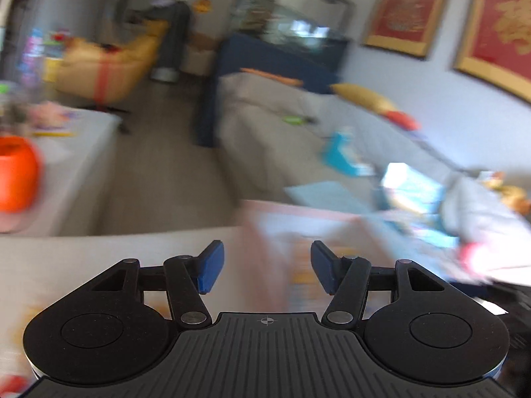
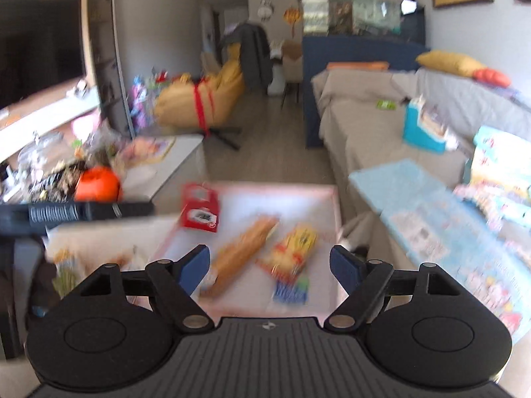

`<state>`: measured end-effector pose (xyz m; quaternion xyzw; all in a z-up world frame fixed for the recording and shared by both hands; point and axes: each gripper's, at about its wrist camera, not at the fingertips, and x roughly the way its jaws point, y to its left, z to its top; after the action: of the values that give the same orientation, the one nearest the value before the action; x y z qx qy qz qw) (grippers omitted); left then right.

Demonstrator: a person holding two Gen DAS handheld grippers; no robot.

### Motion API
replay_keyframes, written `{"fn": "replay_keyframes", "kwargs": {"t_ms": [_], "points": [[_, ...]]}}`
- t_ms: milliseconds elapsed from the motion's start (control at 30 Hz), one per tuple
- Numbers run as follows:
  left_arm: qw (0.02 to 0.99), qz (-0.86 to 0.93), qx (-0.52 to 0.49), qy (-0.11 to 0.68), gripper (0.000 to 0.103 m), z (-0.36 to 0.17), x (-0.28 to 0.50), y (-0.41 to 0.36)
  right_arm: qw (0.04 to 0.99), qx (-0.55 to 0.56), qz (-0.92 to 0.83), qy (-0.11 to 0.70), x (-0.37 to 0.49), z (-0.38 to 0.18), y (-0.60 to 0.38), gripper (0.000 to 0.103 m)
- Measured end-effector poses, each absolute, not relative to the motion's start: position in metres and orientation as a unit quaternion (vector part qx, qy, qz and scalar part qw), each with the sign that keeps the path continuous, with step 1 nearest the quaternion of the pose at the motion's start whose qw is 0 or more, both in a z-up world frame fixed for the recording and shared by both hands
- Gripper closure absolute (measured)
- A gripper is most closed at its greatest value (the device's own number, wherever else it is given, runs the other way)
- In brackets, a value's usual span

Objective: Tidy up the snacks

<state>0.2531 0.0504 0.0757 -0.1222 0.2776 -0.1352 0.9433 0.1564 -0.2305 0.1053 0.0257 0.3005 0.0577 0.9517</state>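
Note:
In the right wrist view a pink tray point(image 2: 327, 199) holds a red snack box point(image 2: 200, 211), a long orange-brown packet point(image 2: 244, 252) and a yellow packet with red and blue print point(image 2: 293, 260). My right gripper point(image 2: 270, 267) is open and empty, above the tray's near side, over the two packets. More packets point(image 2: 68, 270) lie on the white table left of the tray. My left gripper point(image 1: 267, 267) is open and empty. Its view is badly blurred; a pale pink tray corner point(image 1: 265, 232) shows beyond its fingers.
An orange round pot point(image 2: 96, 184) and cluttered items stand on the table at left. A grey sofa point(image 2: 361, 122) with boxes and cushions runs along the right. A yellow beanbag point(image 2: 199, 99) sits on the floor behind. A dark object point(image 2: 76, 214) crosses the left side.

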Motion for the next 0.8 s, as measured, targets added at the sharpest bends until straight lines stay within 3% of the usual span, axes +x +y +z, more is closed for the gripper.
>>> {"fn": "replay_keyframes", "kwargs": {"t_ms": [167, 333, 400, 500, 800], "points": [[0.926, -0.071, -0.138, 0.345, 0.040, 0.046, 0.280, 0.092, 0.937, 0.037, 0.104, 0.332, 0.140, 0.076, -0.209, 0.023], [0.920, -0.072, -0.104, 0.372, 0.040, 0.020, 0.298, 0.086, 0.924, 0.016, 0.131, 0.359, 0.127, 0.053, -0.179, 0.023], [0.911, -0.102, -0.083, 0.391, 0.050, 0.013, 0.295, 0.078, 0.924, -0.003, 0.132, 0.360, 0.118, 0.048, -0.171, 0.023], [0.913, -0.127, -0.018, 0.386, 0.055, 0.012, 0.273, 0.059, 0.926, -0.016, 0.130, 0.355, 0.107, 0.047, -0.170, 0.023], [0.895, -0.200, -0.056, 0.395, 0.060, 0.012, 0.193, 0.060, 0.920, 0.000, 0.148, 0.363, 0.106, 0.044, -0.162, 0.023]]}}
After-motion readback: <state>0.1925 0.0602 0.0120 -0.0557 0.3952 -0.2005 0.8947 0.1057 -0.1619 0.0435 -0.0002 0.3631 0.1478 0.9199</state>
